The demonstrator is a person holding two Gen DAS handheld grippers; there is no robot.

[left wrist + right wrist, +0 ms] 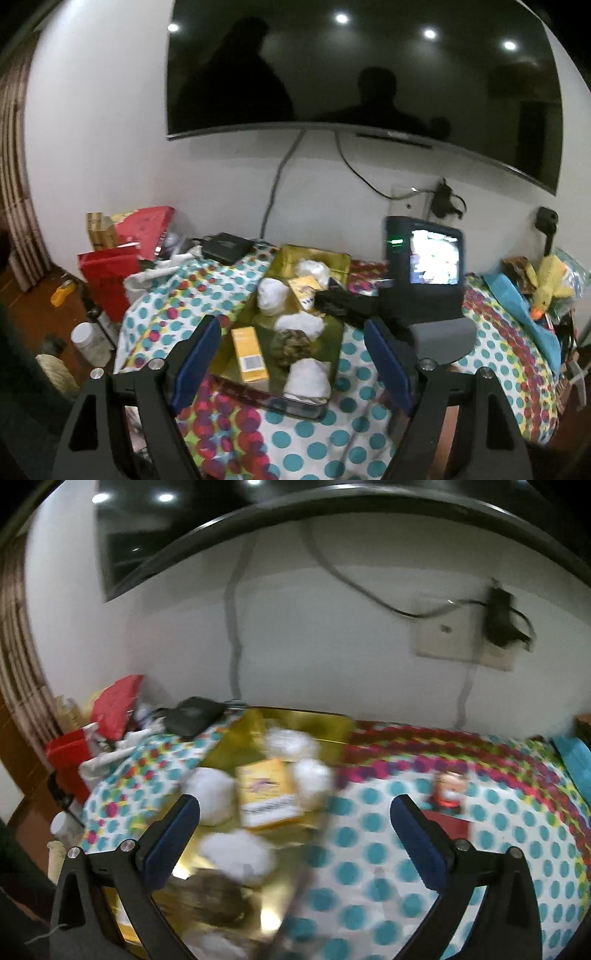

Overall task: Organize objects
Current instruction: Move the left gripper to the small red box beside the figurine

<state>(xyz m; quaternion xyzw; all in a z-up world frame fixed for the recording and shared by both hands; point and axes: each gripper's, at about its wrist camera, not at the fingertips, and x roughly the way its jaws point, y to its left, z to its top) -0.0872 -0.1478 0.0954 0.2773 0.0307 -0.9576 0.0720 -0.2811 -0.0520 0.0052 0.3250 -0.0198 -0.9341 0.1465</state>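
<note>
Both the left gripper (pixel 291 347) and right gripper (pixel 295 830) hover open and empty above the gold tray (pixel 332 343), whose white wads (pixel 309 376) look soft and light, best pinched mid-body.

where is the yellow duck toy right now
In the left wrist view the yellow duck toy lies at the table's far right edge, beside the blue cloth, below the wall.

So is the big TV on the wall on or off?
Off. The TV screen is dark, showing only reflections of ceiling lights and two silhouettes.
</note>
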